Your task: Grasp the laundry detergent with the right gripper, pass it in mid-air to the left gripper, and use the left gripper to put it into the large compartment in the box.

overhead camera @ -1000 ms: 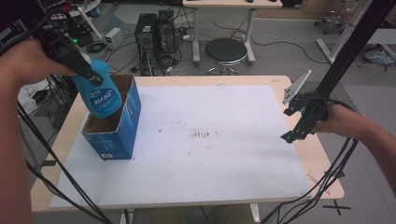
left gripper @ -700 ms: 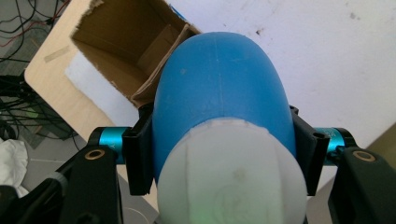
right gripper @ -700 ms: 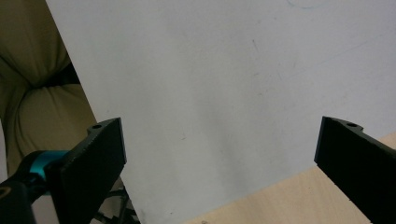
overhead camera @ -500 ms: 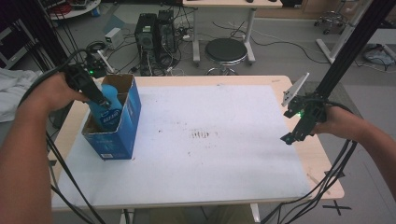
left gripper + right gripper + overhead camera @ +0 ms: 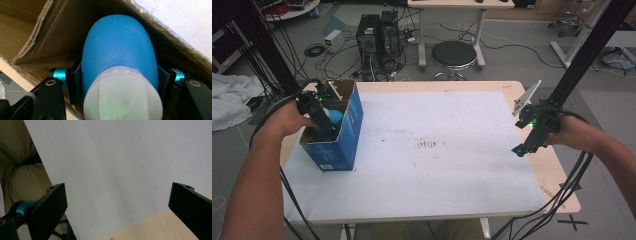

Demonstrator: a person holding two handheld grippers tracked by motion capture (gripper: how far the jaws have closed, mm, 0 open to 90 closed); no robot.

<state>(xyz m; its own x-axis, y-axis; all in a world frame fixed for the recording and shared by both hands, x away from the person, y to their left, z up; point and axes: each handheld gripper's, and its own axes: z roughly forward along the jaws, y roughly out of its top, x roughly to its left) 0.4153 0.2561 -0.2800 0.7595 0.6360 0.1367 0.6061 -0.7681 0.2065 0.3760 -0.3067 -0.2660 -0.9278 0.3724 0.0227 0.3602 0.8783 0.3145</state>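
Note:
A blue bottle (image 5: 120,52) with a white cap (image 5: 123,96) is down inside the open blue cardboard box (image 5: 347,132) at the table's left. My left gripper (image 5: 323,122) reaches into the box and is shut on the bottle (image 5: 334,117) just above the cap, its jaws pressed to both sides. Brown inner box walls (image 5: 37,32) surround the bottle. My right gripper (image 5: 523,148) hovers over the table's right edge, open, with nothing between its fingers (image 5: 52,203).
A white sheet (image 5: 432,150) covers most of the wooden table (image 5: 557,180). Behind the table stand a round stool (image 5: 454,54), computer towers (image 5: 377,37) and cables on the floor. A black frame post (image 5: 587,50) rises at the right.
My left gripper has lowered the blue bottle from above the box down into it. The right gripper has stayed nearly in place.

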